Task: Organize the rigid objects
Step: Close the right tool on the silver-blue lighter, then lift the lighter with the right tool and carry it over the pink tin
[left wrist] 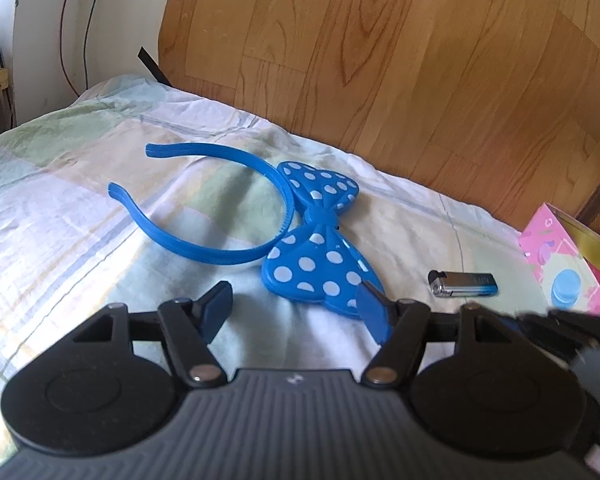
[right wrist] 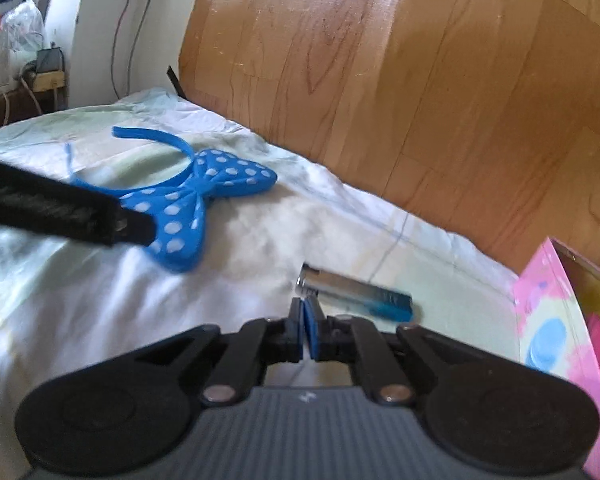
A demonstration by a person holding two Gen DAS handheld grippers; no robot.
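Hovering wide-spread, the left gripper faces the headband on the bedsheet; right gripper pressed together, empty, near the lighter; both look unsorted beside the pink box

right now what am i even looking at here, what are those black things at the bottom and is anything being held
Each picture comes from a camera mounted on a handheld gripper, looking along its two fingers. In the left wrist view the left gripper is open and empty. In the right wrist view the right gripper is shut with nothing visible between its pads. On the bedsheet lie a blue polka-dot bow headband and a silver-and-blue lighter. A pink box stands at the right edge, before a wooden headboard.
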